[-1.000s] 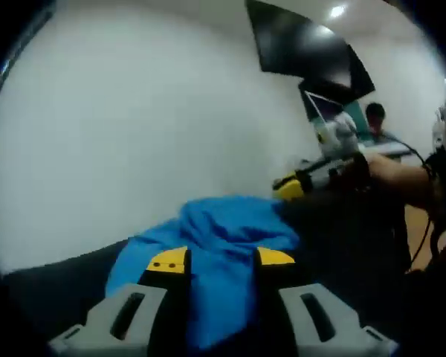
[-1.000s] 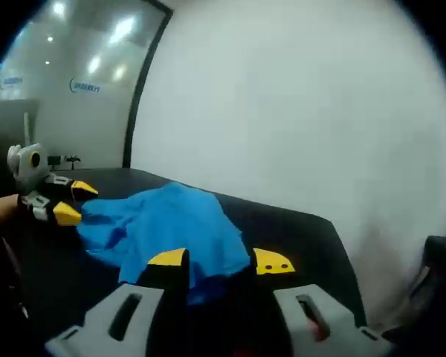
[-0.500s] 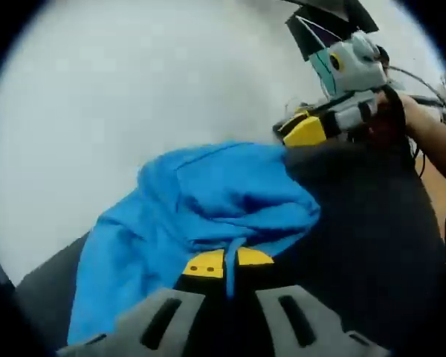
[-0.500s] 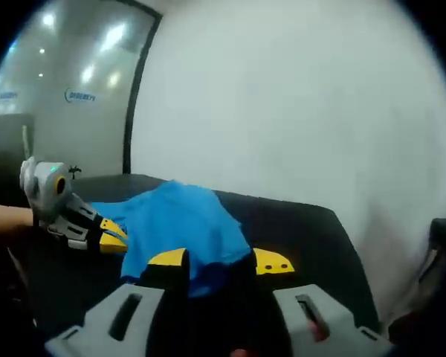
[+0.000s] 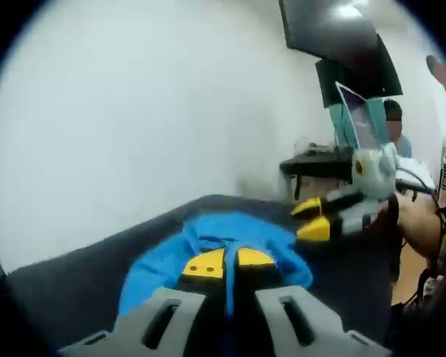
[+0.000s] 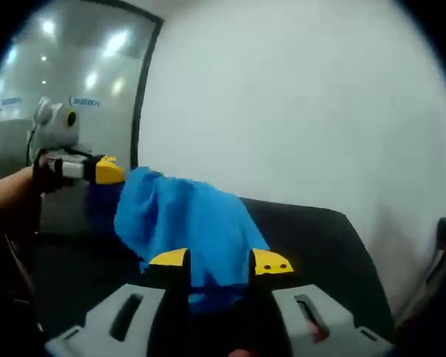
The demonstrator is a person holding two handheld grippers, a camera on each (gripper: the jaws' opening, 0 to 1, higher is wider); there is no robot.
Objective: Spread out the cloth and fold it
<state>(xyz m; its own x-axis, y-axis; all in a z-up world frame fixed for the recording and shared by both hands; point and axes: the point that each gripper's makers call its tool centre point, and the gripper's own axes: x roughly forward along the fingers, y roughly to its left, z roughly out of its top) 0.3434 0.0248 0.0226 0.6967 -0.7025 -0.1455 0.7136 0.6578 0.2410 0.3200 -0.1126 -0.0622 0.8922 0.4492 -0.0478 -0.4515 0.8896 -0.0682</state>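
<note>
in the left gripper view: left gripper (image 5: 230, 265) with jaws pressed together on a fold of the blue cloth (image 5: 215, 245), yellow tips almost touching. cloth bunched just ahead of the tips, over the black table (image 5: 67, 271). right gripper (image 5: 317, 219) coming in from the right, near the far edge of the cloth, jaws apart with nothing seen between them.

in the right gripper view: right gripper (image 6: 218, 262) with yellow tips apart, blue cloth (image 6: 186, 223) seen behind and between them, contact not sure. left gripper (image 6: 104, 171) up at the left, pinching one end of the cloth, so the cloth hangs from it and drapes down toward the black table (image 6: 320, 238).

probably light and very soft, no stiffness, sagging and wrinkling freely, likely to slip from a shallow pinch. best to take at a corner or hem, with a second corner on the same edge for the other gripper, then pull apart gently.
</note>
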